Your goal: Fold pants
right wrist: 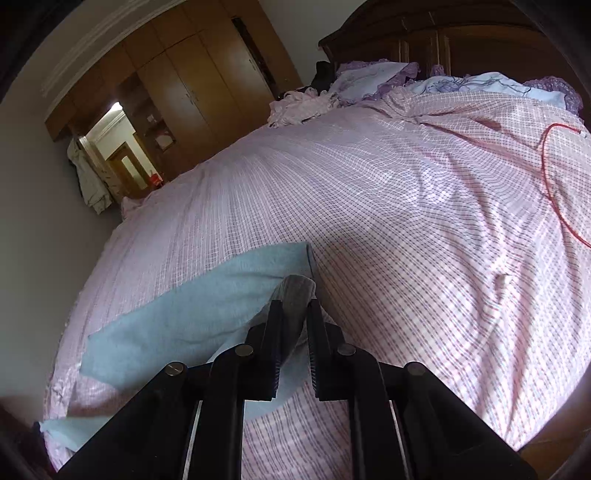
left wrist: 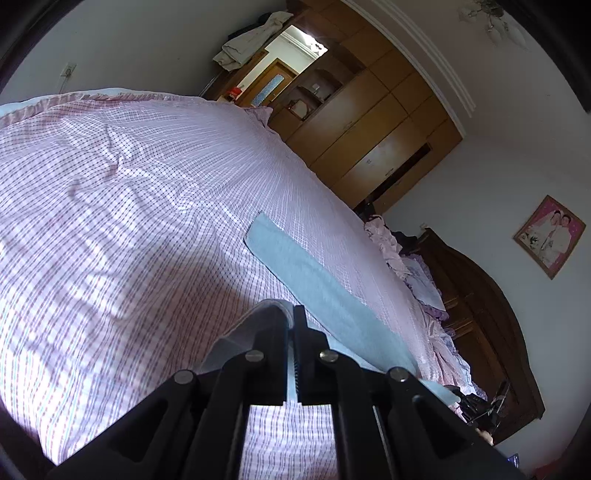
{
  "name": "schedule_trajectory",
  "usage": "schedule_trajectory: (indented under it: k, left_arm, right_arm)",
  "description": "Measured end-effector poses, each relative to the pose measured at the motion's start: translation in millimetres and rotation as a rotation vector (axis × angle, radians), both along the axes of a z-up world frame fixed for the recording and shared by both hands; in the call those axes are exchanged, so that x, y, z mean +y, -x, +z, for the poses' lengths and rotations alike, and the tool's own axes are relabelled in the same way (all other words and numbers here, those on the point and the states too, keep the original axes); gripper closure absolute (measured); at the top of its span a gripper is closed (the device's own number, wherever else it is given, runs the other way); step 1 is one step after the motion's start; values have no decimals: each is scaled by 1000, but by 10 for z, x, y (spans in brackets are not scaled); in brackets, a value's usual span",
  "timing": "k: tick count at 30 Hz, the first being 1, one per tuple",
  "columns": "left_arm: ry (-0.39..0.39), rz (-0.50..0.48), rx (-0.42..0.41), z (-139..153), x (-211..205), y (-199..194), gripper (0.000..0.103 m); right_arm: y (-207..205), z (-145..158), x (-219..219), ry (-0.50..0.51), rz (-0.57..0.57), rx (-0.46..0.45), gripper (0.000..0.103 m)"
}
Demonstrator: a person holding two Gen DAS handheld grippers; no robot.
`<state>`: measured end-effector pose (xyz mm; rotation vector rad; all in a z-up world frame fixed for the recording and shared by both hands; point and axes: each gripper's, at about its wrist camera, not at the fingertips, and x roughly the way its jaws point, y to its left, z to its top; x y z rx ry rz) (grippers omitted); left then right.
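Observation:
Light blue-grey pants [left wrist: 314, 280] lie on a pink checked bedspread [left wrist: 129, 221]. In the left wrist view a long strip of them runs from my left gripper [left wrist: 294, 314] toward the far bed edge. The left gripper is shut on a fold of the pants and holds it a little above the bed. In the right wrist view the pants [right wrist: 192, 295] spread to the left of my right gripper [right wrist: 294, 306]. The right gripper is shut on a bunched fold of the fabric, lifted off the bed.
A wooden wardrobe [left wrist: 369, 122] and an open doorway [left wrist: 284, 74] stand beyond the bed. Pillows [right wrist: 480, 85] and a dark headboard [right wrist: 443, 33] are at the bed's head. A red cord [right wrist: 550, 184] lies on the bedspread at the right. Crumpled pink cloth [right wrist: 299, 107] sits near the pillows.

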<state>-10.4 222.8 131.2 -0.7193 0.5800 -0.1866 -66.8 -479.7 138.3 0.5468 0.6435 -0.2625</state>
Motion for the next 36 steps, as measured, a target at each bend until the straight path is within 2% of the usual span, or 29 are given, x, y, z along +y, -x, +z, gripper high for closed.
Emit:
schedule_trajectory:
  k: [9, 14, 20, 25, 28, 36]
  left_arm:
    - [-17, 8, 22, 52, 70, -693, 101]
    - [-36, -14, 22, 118, 64, -1245, 101]
    - [-24, -41, 151, -55, 107, -1997, 101]
    - [-21, -57, 169, -35, 89, -2406, 101]
    - [-13, -61, 190, -16, 66, -2631, 101]
    - [-74, -78, 197, 98, -91, -3003, 101]
  right_arm:
    - [-514, -100, -48, -17, -17, 41, 98]
    - [-834, -72, -63, 29, -18, 65, 98]
    - [-1263, -160, -53, 58, 4, 115, 97]
    - [-1415, -173, 23, 118, -29, 119, 97]
    - [-1453, -206, 7, 116, -48, 122, 97]
    - [-1532, -329, -94, 93, -77, 147, 97]
